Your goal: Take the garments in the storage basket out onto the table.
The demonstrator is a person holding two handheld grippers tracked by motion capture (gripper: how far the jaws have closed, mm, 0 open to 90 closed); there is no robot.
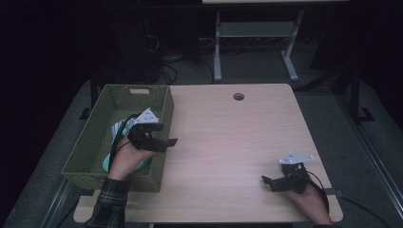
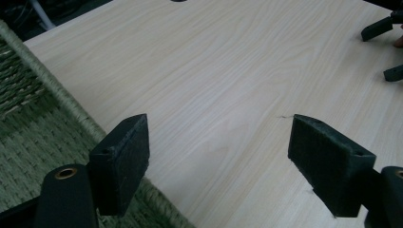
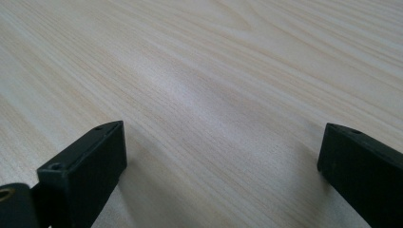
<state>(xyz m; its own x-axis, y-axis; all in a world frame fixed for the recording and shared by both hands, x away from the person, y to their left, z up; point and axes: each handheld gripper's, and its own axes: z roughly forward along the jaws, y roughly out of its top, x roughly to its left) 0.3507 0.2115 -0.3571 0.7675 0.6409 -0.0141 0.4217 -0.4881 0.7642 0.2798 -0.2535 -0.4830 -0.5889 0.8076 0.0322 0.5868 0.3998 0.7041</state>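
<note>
A person seated at a pale wooden table [image 1: 228, 142] works two hand-held grippers; the left gripper [image 1: 164, 135] hangs over the right-hand rim of a green woven basket [image 1: 102, 142] that stands on the table's left side, its jaws spread wide and pointing out across the tabletop, with nothing between them; a light, pale-green thing [image 1: 119, 128] lies inside the basket beneath that hand, too hidden to name; in the left gripper view the two black padded jaws frame bare wood grain, the basket's woven rim [image 2: 57, 90] running under the left jaw, and the tips of the other gripper show at the far upper right; the right gripper [image 1: 268, 183] sits low near the table's front right corner, well apart from the basket, held by a hand [image 1: 309, 199] coming in from the bottom edge; its jaws too stand apart and empty, with bare tabletop [image 3: 214, 95] between them in the right gripper view; a plaid sleeve [image 1: 111, 204] covers the left forearm; a round cable hole [image 1: 238, 96] marks the table's far edge.
</note>
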